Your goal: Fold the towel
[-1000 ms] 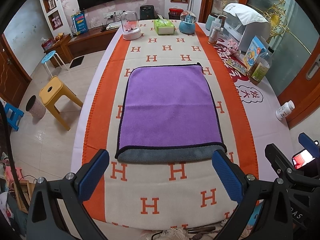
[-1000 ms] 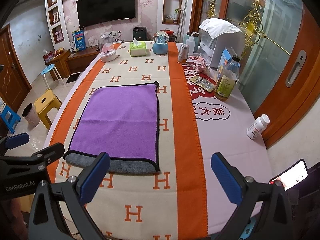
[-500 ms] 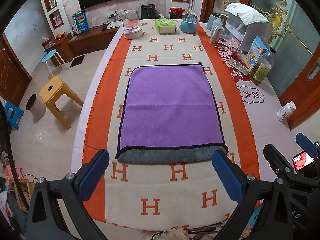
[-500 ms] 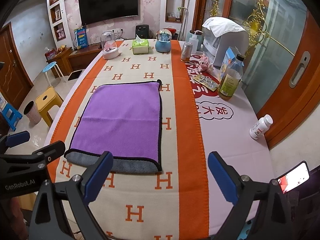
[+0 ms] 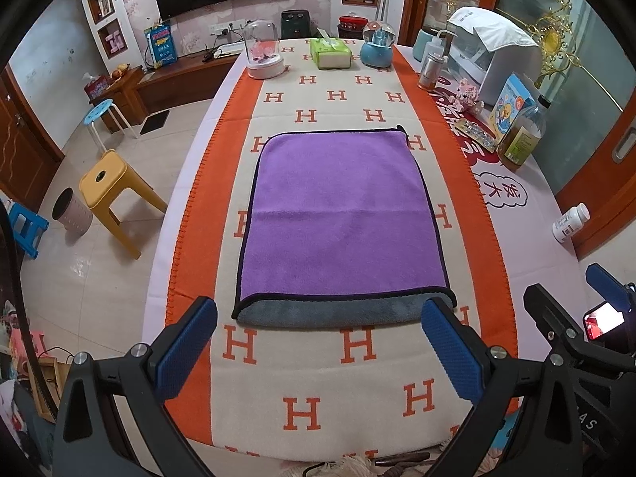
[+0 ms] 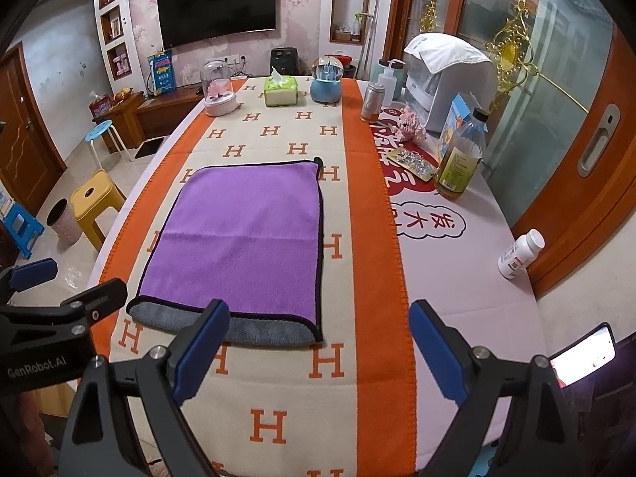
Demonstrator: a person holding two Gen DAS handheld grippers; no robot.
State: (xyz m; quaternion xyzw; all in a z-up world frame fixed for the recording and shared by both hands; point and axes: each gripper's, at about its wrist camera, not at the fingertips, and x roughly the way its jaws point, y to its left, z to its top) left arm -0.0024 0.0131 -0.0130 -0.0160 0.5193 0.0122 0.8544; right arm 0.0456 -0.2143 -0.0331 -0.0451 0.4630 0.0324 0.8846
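A purple towel (image 5: 338, 214) with a black hem lies flat on the orange and cream H-patterned table cover (image 5: 318, 369); its grey underside shows as a strip along the near edge. It also shows in the right wrist view (image 6: 246, 238). My left gripper (image 5: 318, 351) is open and empty, hovering just short of the towel's near edge. My right gripper (image 6: 318, 351) is open and empty, near the towel's near right corner. Each gripper shows at the edge of the other's view.
A tissue box (image 5: 330, 53), a glass dome (image 5: 264, 55) and a blue globe (image 5: 377, 49) stand at the table's far end. An oil bottle (image 6: 461, 155), a covered appliance (image 6: 449, 79) and a white pill bottle (image 6: 520, 254) are on the right. Stools (image 5: 115, 194) stand on the floor left.
Both grippers have crept slightly forward and the views tilted a little. The towel has not moved and both grippers stay open.
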